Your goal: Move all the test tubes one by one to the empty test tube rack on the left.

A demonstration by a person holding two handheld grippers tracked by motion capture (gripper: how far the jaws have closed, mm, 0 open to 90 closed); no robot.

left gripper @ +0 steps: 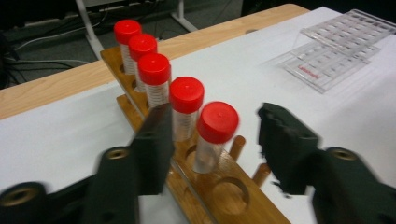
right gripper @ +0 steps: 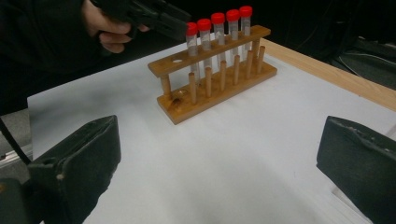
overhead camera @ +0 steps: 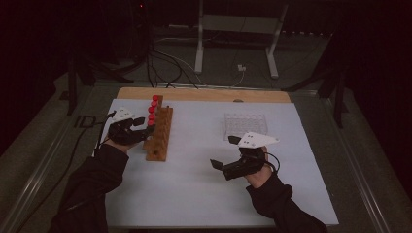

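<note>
A wooden rack [overhead camera: 160,138] stands at the left of the white mat and holds several clear tubes with red caps [overhead camera: 153,109]. In the left gripper view the nearest tube [left gripper: 212,140] stands in the rack [left gripper: 219,196] between my left gripper's [left gripper: 215,114] jaws. A gap shows on each side of its cap, so the gripper is open. The hole nearest the camera is empty. My left gripper [overhead camera: 144,125] is at the rack's left side. My right gripper [overhead camera: 224,152] hovers over the mat's middle right, open wide, with nothing between its jaws [right gripper: 219,135].
A clear plastic well tray [overhead camera: 245,125] lies on the mat behind my right gripper, also seen as the tray [left gripper: 334,51] from the left gripper. A wooden board edge [overhead camera: 204,93] runs along the back of the mat. Cables and a stand's legs lie beyond the table.
</note>
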